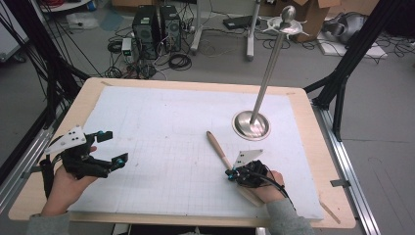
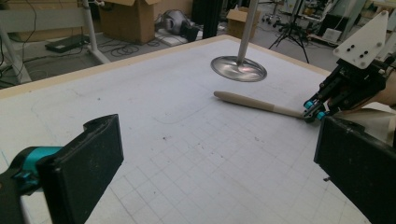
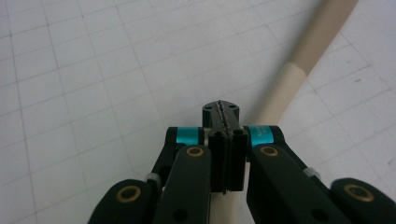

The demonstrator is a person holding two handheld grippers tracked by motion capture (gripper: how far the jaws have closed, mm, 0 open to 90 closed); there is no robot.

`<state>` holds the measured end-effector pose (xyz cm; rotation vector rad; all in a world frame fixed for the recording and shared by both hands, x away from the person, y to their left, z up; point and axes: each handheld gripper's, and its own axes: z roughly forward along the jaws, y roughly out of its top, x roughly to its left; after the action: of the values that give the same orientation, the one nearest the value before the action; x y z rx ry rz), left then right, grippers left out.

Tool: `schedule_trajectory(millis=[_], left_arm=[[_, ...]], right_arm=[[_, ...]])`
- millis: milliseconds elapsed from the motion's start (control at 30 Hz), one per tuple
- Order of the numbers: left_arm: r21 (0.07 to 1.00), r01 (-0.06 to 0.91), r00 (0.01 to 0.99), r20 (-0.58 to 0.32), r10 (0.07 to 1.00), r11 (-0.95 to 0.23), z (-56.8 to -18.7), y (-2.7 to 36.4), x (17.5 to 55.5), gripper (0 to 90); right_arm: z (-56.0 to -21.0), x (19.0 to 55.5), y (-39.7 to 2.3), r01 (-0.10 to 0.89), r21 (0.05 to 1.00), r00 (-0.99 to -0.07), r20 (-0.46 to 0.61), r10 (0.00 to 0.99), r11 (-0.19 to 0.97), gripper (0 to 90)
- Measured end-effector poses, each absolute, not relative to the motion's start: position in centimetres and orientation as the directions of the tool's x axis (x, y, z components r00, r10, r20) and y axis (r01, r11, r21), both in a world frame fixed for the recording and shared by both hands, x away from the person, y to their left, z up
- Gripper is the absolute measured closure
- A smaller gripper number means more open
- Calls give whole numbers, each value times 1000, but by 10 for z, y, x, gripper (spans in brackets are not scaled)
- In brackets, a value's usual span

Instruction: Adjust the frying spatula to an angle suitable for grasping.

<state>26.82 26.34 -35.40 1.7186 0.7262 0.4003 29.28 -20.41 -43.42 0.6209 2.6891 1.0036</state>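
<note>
1. Plainly, the wooden stick (image 1: 218, 149) is what this work turns on. It lies flat on the white gridded mat (image 1: 161, 132), right of the middle, and slants from its far end near the metal stand (image 1: 251, 125) down towards my right hand.
2. My right gripper (image 1: 229, 172) has its fingers fully shut, pad against pad, with nothing between them. In the right gripper view the closed tip (image 3: 221, 109) sits directly over the stick (image 3: 299, 79), just near of where the tan wood meets the paler length.
3. I judge that closed tip is there to press or steady the stick rather than lift it, since shut fingers make one firm point. Whether it truly touches the wood I cannot tell.
4. My left gripper (image 1: 115, 147) hovers at the left of the worktop (image 1: 195, 82), well apart from the stick, with its fingers wide open and holding nothing.
5. From the left gripper view, the open fingers frame the stick (image 2: 252, 101) and the right gripper (image 2: 314, 112) beyond. I read that as aiming, wide enough to close around the shaft.
6. The stand rises on a tilted pole at the far right, clear of both hands, so it does not hinder a reach across the mat.
</note>
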Motion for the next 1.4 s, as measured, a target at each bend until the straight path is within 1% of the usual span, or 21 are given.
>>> schedule_trajectory(millis=[500,733,833,1400], left_arm=[[956,259,747,-107,656,-138,-355,263,268,18],[954,262,749,-106,654,-145,-356,261,269,18],[953,264,750,-107,652,-148,-356,261,269,18],[955,262,746,-108,657,-141,-355,262,269,18]], right_arm=[[-433,296,-220,339,658,-873,-46,486,673,900],[-431,295,-223,347,637,-870,-56,490,688,900],[-429,295,-223,336,622,-876,-70,477,707,900],[-429,296,-236,361,625,-867,-49,496,692,900]])
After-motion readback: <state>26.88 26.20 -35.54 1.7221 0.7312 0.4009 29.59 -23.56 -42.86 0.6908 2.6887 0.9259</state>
